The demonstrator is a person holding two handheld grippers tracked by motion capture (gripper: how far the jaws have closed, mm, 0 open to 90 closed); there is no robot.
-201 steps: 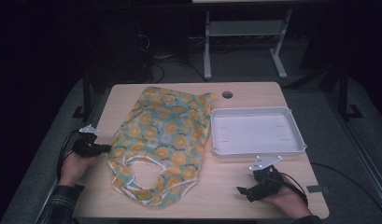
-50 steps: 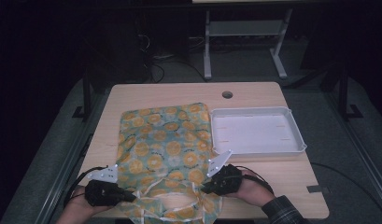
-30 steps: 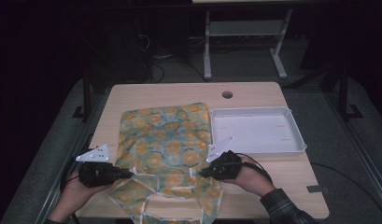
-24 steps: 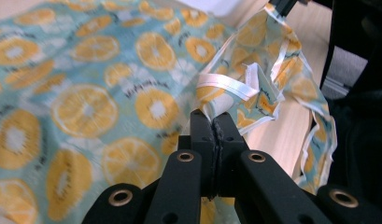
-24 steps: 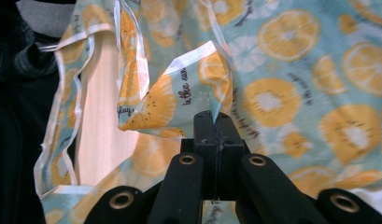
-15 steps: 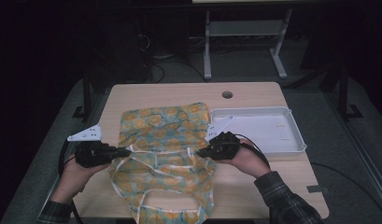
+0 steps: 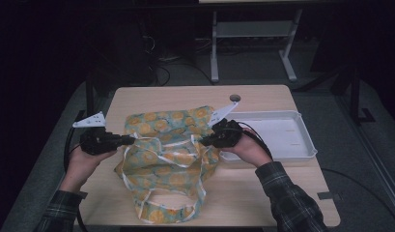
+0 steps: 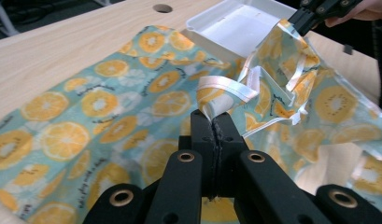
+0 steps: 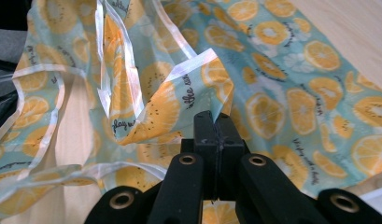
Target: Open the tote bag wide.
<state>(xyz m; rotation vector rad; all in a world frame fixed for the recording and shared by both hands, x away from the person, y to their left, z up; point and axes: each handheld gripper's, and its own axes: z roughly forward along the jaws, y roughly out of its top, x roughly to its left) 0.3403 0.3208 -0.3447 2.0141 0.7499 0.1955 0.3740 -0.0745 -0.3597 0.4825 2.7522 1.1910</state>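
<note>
A teal cloth bag printed with orange slices [image 7: 168, 154] lies across the middle of the wooden table [image 7: 262, 188], white-trimmed handles toward the near edge. My left gripper [image 7: 130, 139] is shut on the bag's left top edge, seen close up as a folded white hem [image 8: 221, 93]. My right gripper [image 7: 203, 141] is shut on the right top edge [image 9: 212, 88]. Both edges are lifted off the table and held apart, so the cloth [image 8: 86, 116] hangs folded between them. The right gripper [image 8: 303, 21] appears far off in the left gripper view.
A white shallow tray [image 7: 301, 145] sits on the table's right side, touching the bag's right edge; its corner [image 8: 198, 28] is in the left gripper view. A round cable hole [image 7: 234, 98] is near the far edge. Metal stand legs [image 7: 214, 48] are on the floor beyond.
Both grippers have carried the bag's near edge up and away from the person, folding the cloth toward the far side. The handles now trail near the front edge.
</note>
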